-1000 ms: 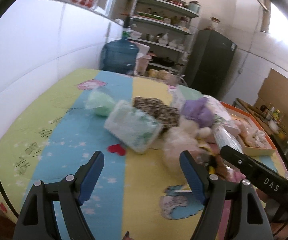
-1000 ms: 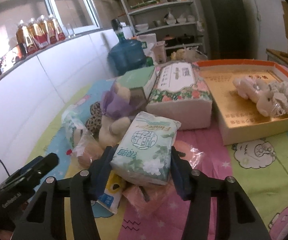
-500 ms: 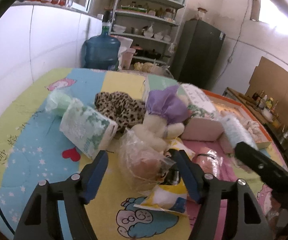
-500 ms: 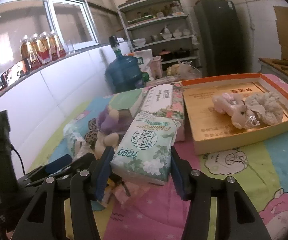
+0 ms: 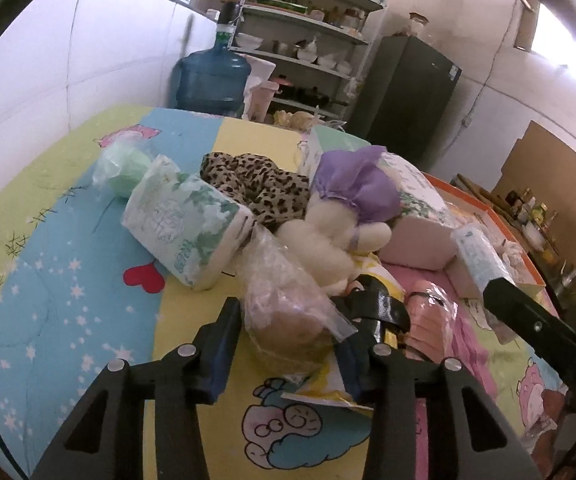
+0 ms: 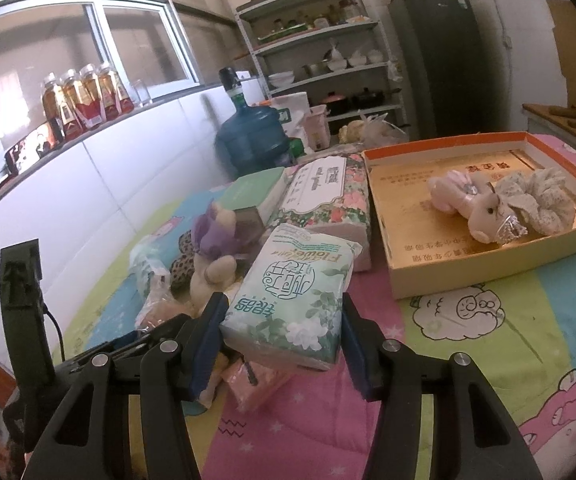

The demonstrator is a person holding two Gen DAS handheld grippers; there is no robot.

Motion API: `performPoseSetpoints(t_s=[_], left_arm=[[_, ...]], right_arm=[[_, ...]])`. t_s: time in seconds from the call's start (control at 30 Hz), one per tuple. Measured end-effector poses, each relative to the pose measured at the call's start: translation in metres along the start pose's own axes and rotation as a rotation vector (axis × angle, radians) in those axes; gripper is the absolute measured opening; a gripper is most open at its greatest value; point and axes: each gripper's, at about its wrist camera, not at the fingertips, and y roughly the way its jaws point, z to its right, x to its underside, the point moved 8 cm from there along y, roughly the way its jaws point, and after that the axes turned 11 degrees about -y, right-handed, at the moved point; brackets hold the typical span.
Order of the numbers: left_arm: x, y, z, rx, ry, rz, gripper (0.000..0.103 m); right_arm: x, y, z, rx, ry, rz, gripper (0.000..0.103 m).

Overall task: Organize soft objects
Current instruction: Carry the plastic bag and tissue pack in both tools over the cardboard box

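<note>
The right gripper [image 6: 282,334] has its jaws clamped on a green-and-white tissue pack [image 6: 291,292], held off the quilted surface [image 6: 487,360] at the centre of the right wrist view. At 1 o'clock from it sits an orange-rimmed cardboard tray [image 6: 379,200] holding a pink plush toy [image 6: 471,204] and a frilly scrunchie [image 6: 543,196]. Between pack and tray, at 12 o'clock, a floral tissue box [image 6: 323,196] lies close beside the tray's near corner, with a green-topped box [image 6: 254,192] touching its left side.

The left gripper [image 5: 288,344] has its jaws set around a clear plastic bag [image 5: 288,300] with something tan inside; both pads appear to press the bag. At 10 o'clock from it lies a second tissue pack [image 5: 188,228], and past that a green bundle [image 5: 126,168]. At 12 o'clock a leopard-print cloth [image 5: 260,184] and a white plush in purple [image 5: 347,208] crowd together, the plush touching the bag's far edge. A yellow packet [image 5: 327,388] lies under the right jaw, and a pink wrapped pack [image 5: 431,312] sits at 2 o'clock.
</note>
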Motion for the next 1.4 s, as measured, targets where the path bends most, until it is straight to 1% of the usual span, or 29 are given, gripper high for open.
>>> performPoseSetpoints(t_s=[0.23,0.47,0.6,0.9,1.23,1.4], left_arm=[[-0.009,-0.014,0.002,-0.001,0.013,0.037,0.044],[-0.02,-0.031,0.018,0.029,0.036,0.073,0.044],[-0.023,-0.037,0.034,0.053,0.064,0.084,0.044],[-0.023,-0.038,0.087,0.127,0.136,0.08,0.044],[-0.01,-0.027,0.142,0.174,0.208,0.054,0.044],[-0.004,-0.021,0.164,0.183,0.238,0.05,0.044]], right_arm=[[0.0,-0.002,0.0,-0.004,0.002,0.012,0.056],[-0.001,-0.011,0.001,-0.01,0.002,0.034,0.056],[-0.003,-0.021,0.007,0.001,0.007,0.057,0.056],[-0.006,-0.044,0.034,0.039,0.031,0.1,0.056],[-0.006,-0.069,0.077,0.106,0.08,0.136,0.056],[-0.004,-0.082,0.101,0.14,0.105,0.151,0.056]])
